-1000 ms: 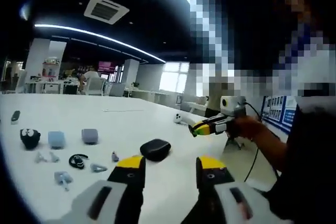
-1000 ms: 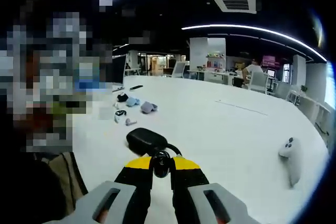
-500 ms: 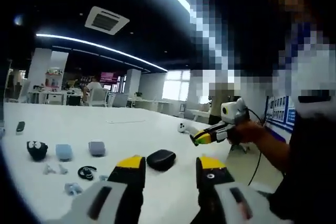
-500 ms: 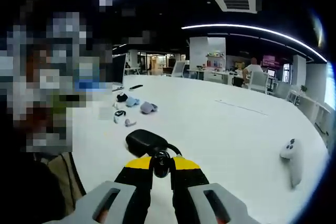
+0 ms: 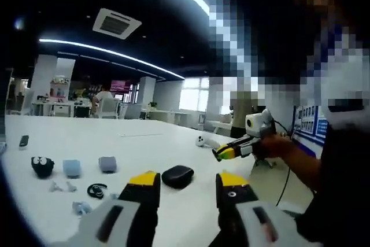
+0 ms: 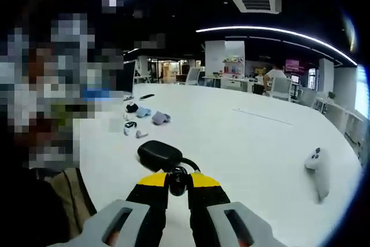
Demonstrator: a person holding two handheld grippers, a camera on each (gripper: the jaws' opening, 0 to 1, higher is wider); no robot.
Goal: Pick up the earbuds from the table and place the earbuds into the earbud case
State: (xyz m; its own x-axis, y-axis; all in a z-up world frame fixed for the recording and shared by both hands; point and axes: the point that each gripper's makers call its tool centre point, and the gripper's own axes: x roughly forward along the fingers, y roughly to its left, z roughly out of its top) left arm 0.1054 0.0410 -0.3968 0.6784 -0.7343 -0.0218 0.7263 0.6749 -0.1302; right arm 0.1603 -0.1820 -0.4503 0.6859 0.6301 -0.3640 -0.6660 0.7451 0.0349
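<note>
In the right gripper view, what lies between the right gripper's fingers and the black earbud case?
Nothing but the held black earbud: the right gripper is shut on it, and the black earbud case sits closed right behind it on the white table.

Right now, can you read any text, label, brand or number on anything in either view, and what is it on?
None can be read.
Blue wall posters: print too small and blurred.
Pink screen at the far end of the room: blurred, nothing readable.
Black earbud case and the other cases on the white table: no marking visible.
</note>
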